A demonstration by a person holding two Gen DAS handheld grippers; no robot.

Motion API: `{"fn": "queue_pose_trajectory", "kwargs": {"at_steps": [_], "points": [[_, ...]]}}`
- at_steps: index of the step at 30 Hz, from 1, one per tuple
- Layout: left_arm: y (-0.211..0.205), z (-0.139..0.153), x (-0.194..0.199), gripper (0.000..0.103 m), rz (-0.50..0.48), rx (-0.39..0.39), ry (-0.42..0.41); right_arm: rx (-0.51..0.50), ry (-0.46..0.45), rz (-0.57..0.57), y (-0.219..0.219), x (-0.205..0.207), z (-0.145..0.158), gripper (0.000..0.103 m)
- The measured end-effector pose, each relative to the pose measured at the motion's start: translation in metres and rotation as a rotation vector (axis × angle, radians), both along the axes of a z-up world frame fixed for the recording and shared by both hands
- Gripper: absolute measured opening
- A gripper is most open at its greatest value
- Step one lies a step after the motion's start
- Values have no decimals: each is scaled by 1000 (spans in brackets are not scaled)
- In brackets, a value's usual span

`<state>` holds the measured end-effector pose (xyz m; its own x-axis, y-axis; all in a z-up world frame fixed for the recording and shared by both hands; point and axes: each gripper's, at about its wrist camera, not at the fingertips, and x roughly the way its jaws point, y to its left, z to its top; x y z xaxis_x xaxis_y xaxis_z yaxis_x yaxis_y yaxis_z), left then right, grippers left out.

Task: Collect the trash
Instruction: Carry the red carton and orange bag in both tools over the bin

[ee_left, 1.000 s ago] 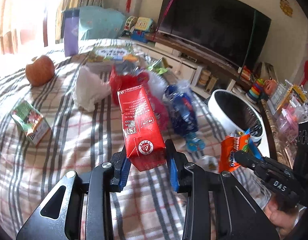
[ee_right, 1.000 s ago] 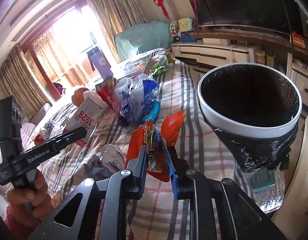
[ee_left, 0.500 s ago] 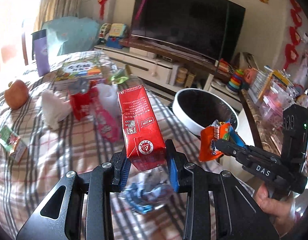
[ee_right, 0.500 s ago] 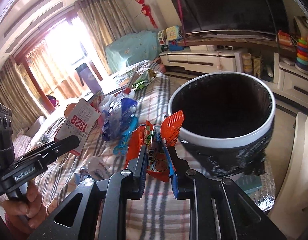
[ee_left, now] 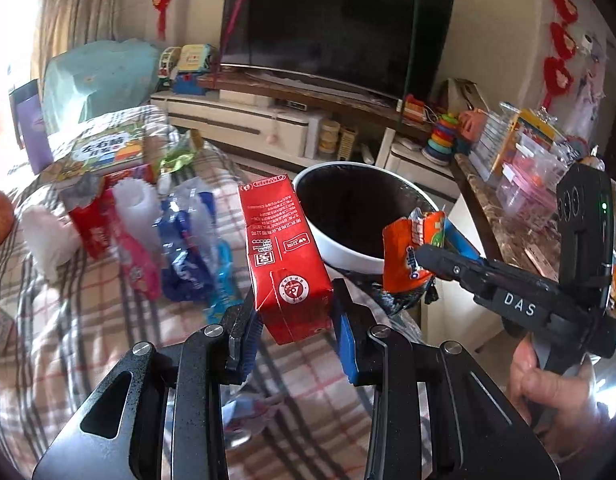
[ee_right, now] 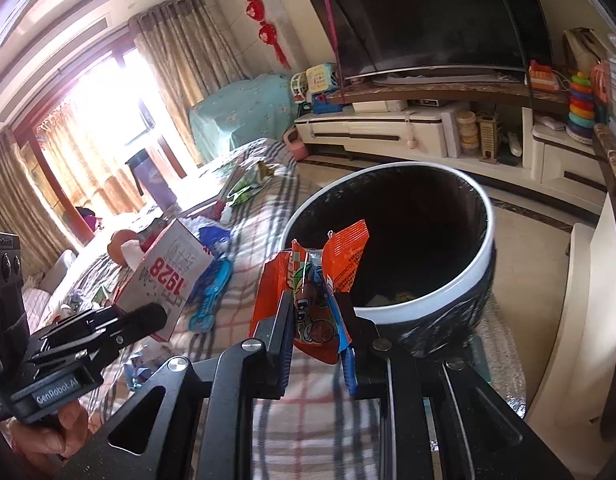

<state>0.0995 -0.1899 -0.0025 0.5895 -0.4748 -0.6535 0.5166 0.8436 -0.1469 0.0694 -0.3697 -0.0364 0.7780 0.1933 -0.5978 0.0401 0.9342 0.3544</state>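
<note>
**A:** Where does the job stand? You have the left tongs (ee_left: 294,326) clamped on a red drink carton (ee_left: 284,256), and the right tongs (ee_right: 318,322) pinched nearly closed on an orange snack wrapper (ee_right: 320,280).

**B:** Both pieces are in the air just short of the bin (ee_right: 428,304), whose white rim sits at about one o'clock from your wrapper. Neither is dropped yet. I'd judge you're partway: a few scraps show at the bottom of the black liner, though they're too small to name.

**A:** And what's left?

**B:** Plenty. At ten o'clock from the carton lie a crumpled blue plastic bag (ee_left: 190,248), a pink wrapper (ee_left: 138,260), a red packet (ee_left: 92,224) and white tissue (ee_left: 48,236). More crumpled paper sits just under your left tongs.

**A:** The surface?

**B:** A plaid bedspread (ee_left: 108,344), soft and rumpled, so light trash sinks into folds. Beyond the bin, at twelve o'clock, a dark television (ee_left: 336,28) stands on a low white cabinet (ee_right: 408,128); bright curtained windows are at ten o'clock.
</note>
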Motion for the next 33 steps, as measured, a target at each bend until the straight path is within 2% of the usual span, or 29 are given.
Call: {"fn": "queue_pose_trajectory", "kwargs": {"at_steps": [33], "points": [[-82,-3,38,31,-123,44,11,-49,40,-61,-60,42,2,20]]}}
